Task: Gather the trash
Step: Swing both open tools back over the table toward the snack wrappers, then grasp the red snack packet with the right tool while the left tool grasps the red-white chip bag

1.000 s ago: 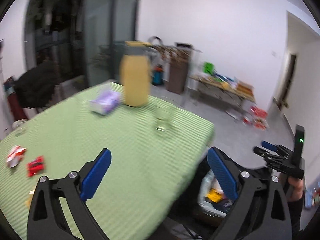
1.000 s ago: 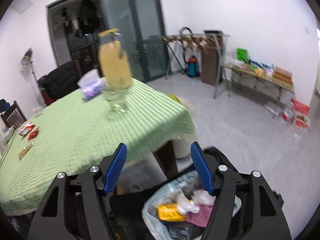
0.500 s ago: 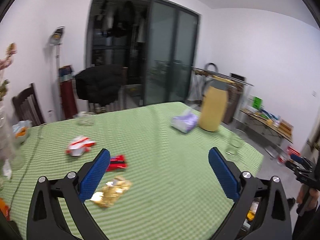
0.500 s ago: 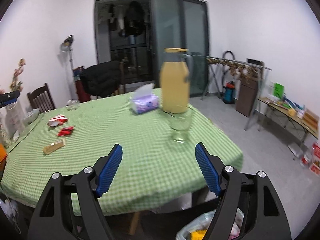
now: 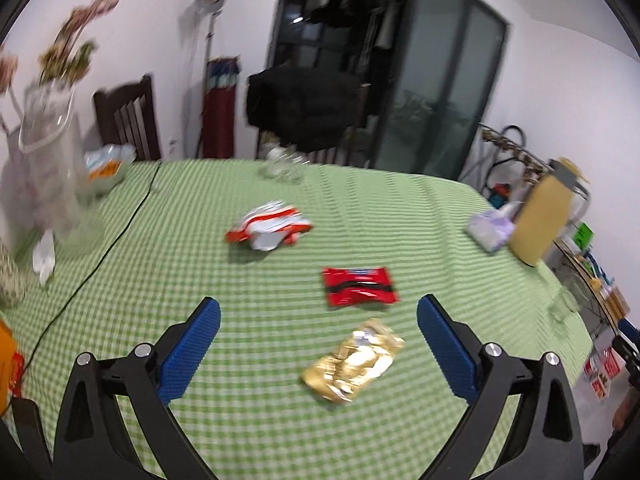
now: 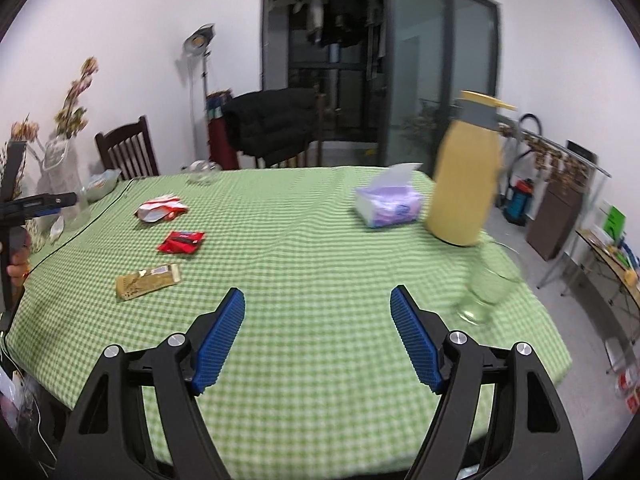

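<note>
Three wrappers lie on the green checked tablecloth (image 5: 280,420). A gold wrapper (image 5: 354,361) sits just ahead of my left gripper (image 5: 318,312), which is open and holds nothing. Beyond it lie a red wrapper (image 5: 360,285) and a crumpled red-and-white wrapper (image 5: 270,227). In the right wrist view the same gold wrapper (image 6: 148,281), red wrapper (image 6: 181,241) and red-and-white wrapper (image 6: 161,208) lie far to the left. My right gripper (image 6: 317,306) hangs open and empty over bare tablecloth (image 6: 320,248).
A yellow jug (image 6: 464,172), a purple tissue pack (image 6: 389,204) and a clear glass (image 6: 486,292) stand at the table's right side. A vase with flowers (image 5: 48,160), a bowl (image 5: 106,168) and a black cable (image 5: 108,240) are at the left. Chairs stand behind the table.
Both grippers swung left, away from the trash bag on the floor, to face the table. The wrappers came into view and the left gripper drew close to the gold one.
</note>
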A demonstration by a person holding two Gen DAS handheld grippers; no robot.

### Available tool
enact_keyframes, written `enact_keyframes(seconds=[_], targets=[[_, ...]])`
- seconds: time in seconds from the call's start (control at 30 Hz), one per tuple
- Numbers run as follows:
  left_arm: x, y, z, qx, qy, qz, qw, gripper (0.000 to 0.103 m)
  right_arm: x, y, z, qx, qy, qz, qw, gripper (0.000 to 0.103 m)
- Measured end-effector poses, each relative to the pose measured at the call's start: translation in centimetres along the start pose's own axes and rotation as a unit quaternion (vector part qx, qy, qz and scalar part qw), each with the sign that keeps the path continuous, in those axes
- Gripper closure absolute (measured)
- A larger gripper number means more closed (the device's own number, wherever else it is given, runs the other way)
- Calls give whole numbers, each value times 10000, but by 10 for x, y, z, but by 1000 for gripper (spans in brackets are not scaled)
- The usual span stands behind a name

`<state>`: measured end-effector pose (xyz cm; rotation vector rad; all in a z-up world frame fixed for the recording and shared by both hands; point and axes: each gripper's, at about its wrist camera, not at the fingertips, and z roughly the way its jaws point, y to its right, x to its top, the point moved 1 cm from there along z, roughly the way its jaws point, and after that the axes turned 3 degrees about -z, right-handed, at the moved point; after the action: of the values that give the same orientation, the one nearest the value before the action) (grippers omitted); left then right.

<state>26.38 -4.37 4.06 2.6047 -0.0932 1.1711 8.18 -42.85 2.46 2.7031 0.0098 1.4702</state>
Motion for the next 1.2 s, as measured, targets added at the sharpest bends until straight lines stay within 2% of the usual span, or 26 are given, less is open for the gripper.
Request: enact_keyframes(seconds=[0.07,0.17,0.23,0.37,0.53,0.57,0.6,0.67,0.77,0.87,0.93,1.0,1.07,1.1,1.13,1.17,1.2], targets=[[3,-19,18,173,-90,-153,9997,7,10,-19,23,156,-29,-139,9998,30],[0,-44,42,652,-211,-95,9976,7,18,-39,52,354,-89,-164,9992,26],[-2,-60,60,656,-420,-132,9969,7,22,-55,85,599,-265,-87,9978,26],[3,-80,85,657,-546,-281,9959,7,29,-80,140,1072,-549,255,9924,26],[19,-80,127,768,-558,-136,9954,7,39,-118,215,1808,-972,919,9744,27],[23,-77,136,839,-545,-38,9950,7,41,-125,229,1901,-1044,973,9713,31],[27,-72,146,936,-489,128,9943,7,42,-129,236,1984,-1110,997,9687,40],[34,-67,160,993,-357,382,9937,8,43,-139,261,2182,-1386,1057,9602,52],[47,-61,188,1163,-356,486,9914,8,44,-140,280,2174,-1505,1177,9572,57],[57,-63,209,1140,-383,362,9921,15,36,-134,296,2306,-1590,1520,9479,68],[58,-61,219,1162,-463,451,9911,22,34,-130,298,2510,-1602,1662,9401,72],[55,-58,228,1112,-598,640,9899,24,32,-127,299,2780,-1634,1819,9289,81],[52,-54,233,1143,-599,815,9883,38,31,-129,298,2830,-1643,1791,9278,90],[50,-54,236,1179,-650,872,9871,52,32,-129,296,2837,-1612,1763,9287,96],[50,-55,237,1152,-670,847,9875,75,33,-129,294,2850,-1571,1746,9293,97],[49,-58,240,1091,-710,771,9885,83,34,-130,293,2871,-1530,1727,9297,98],[49,-60,241,1045,-727,686,9895,83,34,-131,290,2886,-1488,1713,9302,98]])
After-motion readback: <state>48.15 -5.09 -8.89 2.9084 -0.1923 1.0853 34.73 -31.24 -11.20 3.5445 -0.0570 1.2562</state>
